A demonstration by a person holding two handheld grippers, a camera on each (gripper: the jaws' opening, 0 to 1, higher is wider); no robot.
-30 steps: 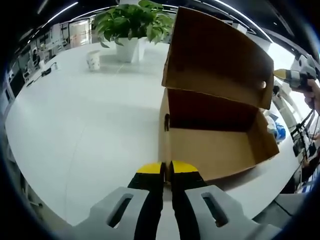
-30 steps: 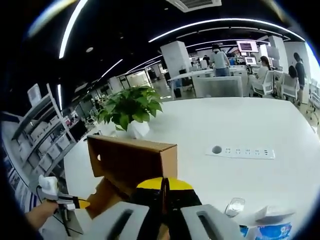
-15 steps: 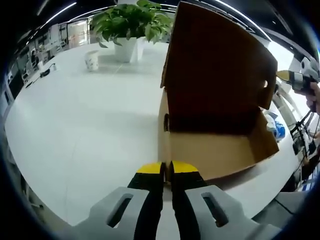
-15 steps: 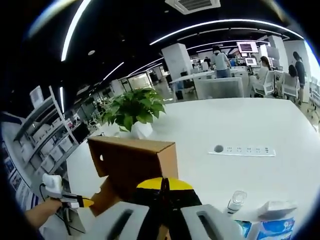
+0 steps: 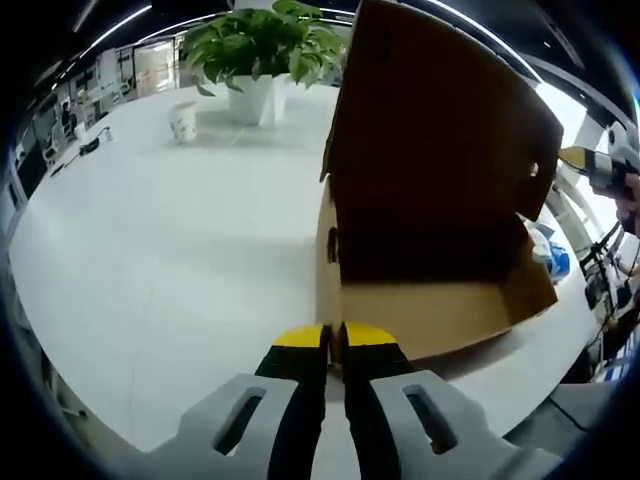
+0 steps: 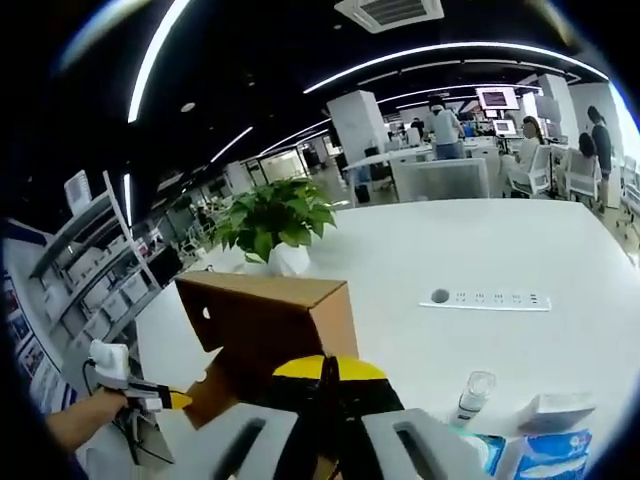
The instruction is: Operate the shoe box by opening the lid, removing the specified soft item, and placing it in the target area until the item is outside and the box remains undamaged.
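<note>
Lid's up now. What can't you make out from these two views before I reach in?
- Box floor and any soft item: left gripper view, hidden in shadow under the lid of the shoe box.
- Right gripper contact with the lid: right gripper view, its own body covers it.
- Blue packet: cut by the edge.

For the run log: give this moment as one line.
lid: raised upright, right gripper on its edge | shoe box: open, visible interior empty | left gripper: shut, off box | soft item: not seen
</note>
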